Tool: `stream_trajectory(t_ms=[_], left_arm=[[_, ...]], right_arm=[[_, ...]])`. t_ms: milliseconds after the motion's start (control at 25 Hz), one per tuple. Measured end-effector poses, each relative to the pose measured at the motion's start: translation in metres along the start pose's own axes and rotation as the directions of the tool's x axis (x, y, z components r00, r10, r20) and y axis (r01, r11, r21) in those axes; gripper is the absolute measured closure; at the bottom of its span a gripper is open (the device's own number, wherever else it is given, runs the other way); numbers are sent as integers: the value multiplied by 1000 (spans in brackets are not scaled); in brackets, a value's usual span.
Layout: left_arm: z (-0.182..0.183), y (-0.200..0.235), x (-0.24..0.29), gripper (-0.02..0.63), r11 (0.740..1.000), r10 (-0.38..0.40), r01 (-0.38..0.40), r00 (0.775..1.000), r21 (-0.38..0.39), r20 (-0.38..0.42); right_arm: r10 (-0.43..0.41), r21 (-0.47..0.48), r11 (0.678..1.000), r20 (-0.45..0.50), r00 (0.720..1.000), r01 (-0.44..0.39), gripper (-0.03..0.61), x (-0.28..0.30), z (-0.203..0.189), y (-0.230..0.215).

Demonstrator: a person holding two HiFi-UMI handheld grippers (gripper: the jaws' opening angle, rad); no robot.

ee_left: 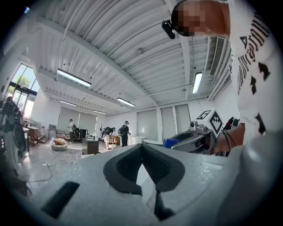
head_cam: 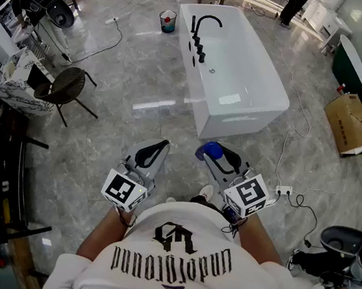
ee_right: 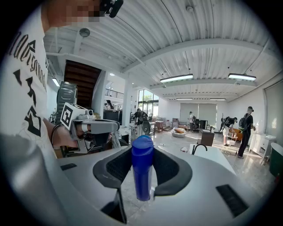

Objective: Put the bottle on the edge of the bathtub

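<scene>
1. The right gripper has its jaws spread quite wide, and they pinch a blue bottle from both sides. The bottle stands upright between the dark pads, with the cap on top.
2. The left gripper has its jaws pressed together at the tips, and nothing is between them.
3. In the head view both grippers are side by side in front of the near short end of the white bathtub, apart from it. The bottle is there above the grey floor, not on the bathtub's edge.
4. A black faucet stands on the left long edge of the bathtub, toward its far end.
5. A small bucket is near the far left corner of the bathtub. A cardboard box lies to the right of the bathtub, and a dark chair stands to its left, well apart.
</scene>
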State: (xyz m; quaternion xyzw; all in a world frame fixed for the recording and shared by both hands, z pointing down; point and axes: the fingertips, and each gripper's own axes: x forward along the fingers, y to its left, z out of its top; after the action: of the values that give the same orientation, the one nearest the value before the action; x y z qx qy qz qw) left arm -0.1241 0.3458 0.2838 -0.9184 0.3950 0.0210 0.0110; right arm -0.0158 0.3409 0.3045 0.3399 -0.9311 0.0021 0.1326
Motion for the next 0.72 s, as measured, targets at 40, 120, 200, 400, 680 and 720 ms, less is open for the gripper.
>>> stream_trajectory(t_ms=[40,120,200,400,680,720], left_arm=[[0,0,0,600,1000,1,-1,1000,0,-1],[-2,1,0,600,1000,4,-4,1000,-2,-2],[-4,3,-2,600,1000,8,-8,1000,-4,-3],[-6,13,-8,600,1000,24,-24,1000,-7,-12],[-15,22,8,600,999,34,-35,999,-19,-23],[-16,24,11,600,999,33,-34,999,-18,-23]], right_arm=[[5,-3,1000,1,1000,-5,426,1,0,0],[14,-6,1000,4,1000,-14,426,2,1,0],[16,-1,1000,7,1000,-16,426,5,0,0],[25,-2,1000,14,1000,-25,426,15,3,-1],[39,-8,999,0,999,-39,427,26,-3,-18],[37,-7,999,-1,999,-37,426,28,-3,-21]])
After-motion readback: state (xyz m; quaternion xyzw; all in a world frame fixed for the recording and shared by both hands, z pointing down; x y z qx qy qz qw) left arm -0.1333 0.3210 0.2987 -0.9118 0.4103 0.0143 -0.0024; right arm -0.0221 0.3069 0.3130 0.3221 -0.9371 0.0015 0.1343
